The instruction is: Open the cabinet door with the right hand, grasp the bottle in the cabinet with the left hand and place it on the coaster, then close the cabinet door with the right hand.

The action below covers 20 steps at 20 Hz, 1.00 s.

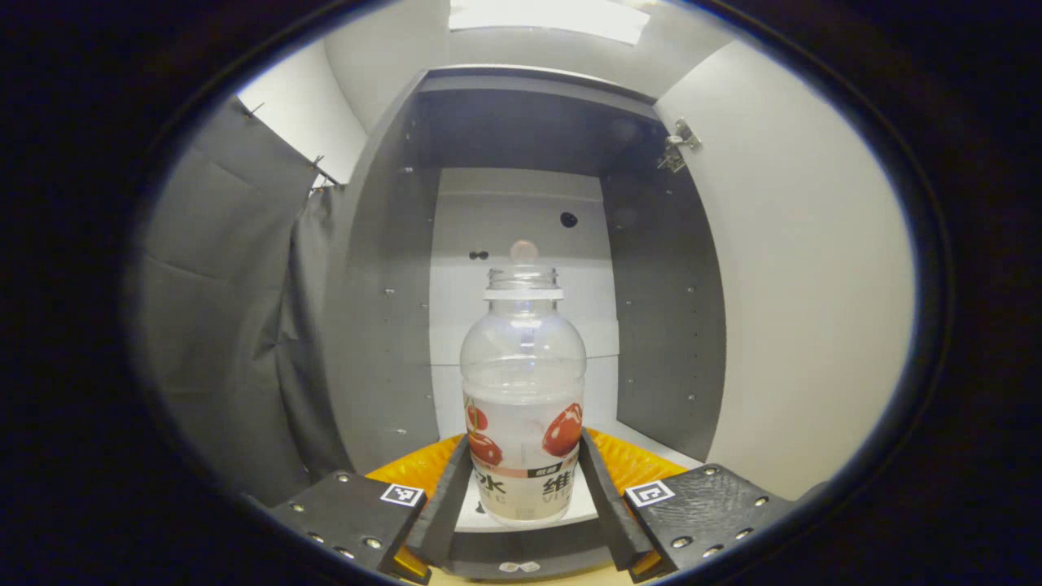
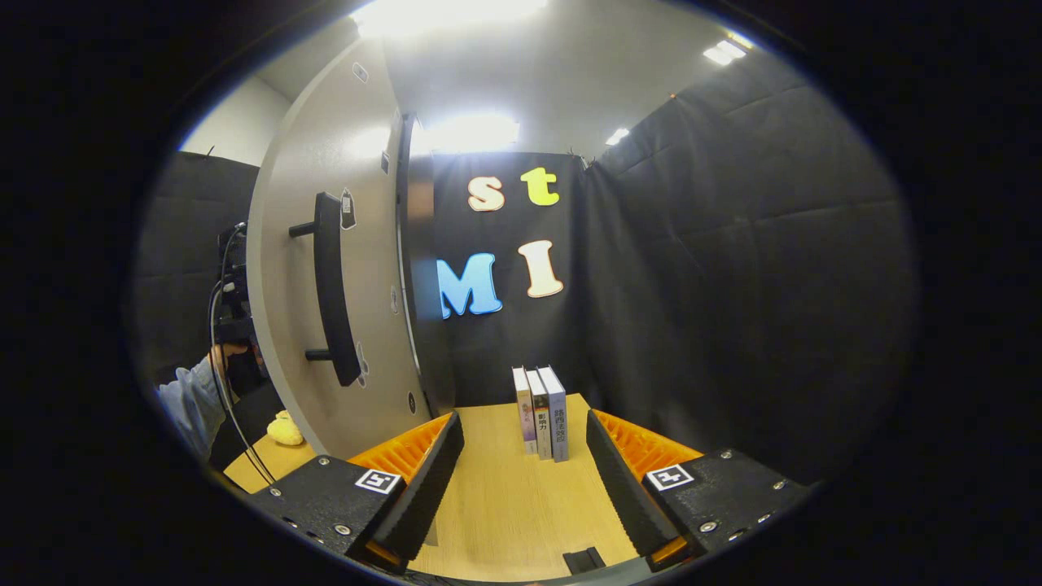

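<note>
In the left gripper view a clear uncapped bottle (image 1: 523, 407) with a red fruit label stands upright on the white shelf (image 1: 586, 509) of the open grey cabinet (image 1: 383, 325). My left gripper (image 1: 523, 456) reaches into the cabinet, and both fingers (image 1: 446, 505) lie against the bottle's lower sides. The white inner face of the open door (image 1: 798, 285) fills the right. In the right gripper view the door's outer face (image 2: 326, 268) with its black bar handle (image 2: 332, 285) stands left of my right gripper (image 2: 523, 456), which is open with nothing in it, above the wooden table (image 2: 505, 505).
Three upright books (image 2: 541, 411) stand on the table ahead of the right gripper. At the left of the right gripper view are a person's hand and blue sleeve (image 2: 191, 399), cables, and a small yellow object (image 2: 285, 429). A door hinge (image 1: 677, 146) sits at the cabinet's top right.
</note>
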Each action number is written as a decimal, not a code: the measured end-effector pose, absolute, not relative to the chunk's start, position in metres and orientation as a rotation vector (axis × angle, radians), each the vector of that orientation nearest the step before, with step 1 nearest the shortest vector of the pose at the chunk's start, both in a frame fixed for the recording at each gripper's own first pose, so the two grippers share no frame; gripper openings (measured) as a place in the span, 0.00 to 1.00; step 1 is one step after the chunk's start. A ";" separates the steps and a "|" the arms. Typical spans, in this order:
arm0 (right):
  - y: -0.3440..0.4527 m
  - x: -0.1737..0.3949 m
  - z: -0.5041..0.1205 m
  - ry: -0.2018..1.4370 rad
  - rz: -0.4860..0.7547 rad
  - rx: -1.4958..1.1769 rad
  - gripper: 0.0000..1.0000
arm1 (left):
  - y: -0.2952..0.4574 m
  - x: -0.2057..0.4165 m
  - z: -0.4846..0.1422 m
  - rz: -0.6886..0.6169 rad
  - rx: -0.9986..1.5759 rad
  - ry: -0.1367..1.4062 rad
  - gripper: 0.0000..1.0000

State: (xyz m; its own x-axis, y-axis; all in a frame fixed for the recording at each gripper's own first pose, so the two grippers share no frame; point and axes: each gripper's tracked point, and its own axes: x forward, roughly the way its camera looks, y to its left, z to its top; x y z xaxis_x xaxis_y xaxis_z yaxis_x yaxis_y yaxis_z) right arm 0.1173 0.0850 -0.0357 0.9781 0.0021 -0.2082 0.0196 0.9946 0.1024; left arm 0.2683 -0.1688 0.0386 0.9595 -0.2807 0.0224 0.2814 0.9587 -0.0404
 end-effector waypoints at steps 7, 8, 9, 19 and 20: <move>0.077 0.123 -0.039 0.180 0.022 0.095 0.94 | -0.122 0.191 0.012 -0.206 -0.053 -0.004 0.71; 0.076 0.125 -0.040 0.176 0.023 0.095 0.94 | -0.117 0.182 0.006 -0.198 -0.058 0.004 0.71; 0.074 0.125 -0.040 0.173 0.027 0.093 0.94 | -0.113 0.173 -0.002 -0.190 -0.063 0.015 0.71; 0.081 0.144 -0.062 0.179 0.073 0.097 0.93 | -0.087 0.100 -0.080 -0.131 -0.100 0.071 0.79; 0.082 0.147 -0.064 0.182 0.074 0.096 0.94 | -0.083 0.095 -0.084 -0.119 -0.098 0.060 0.78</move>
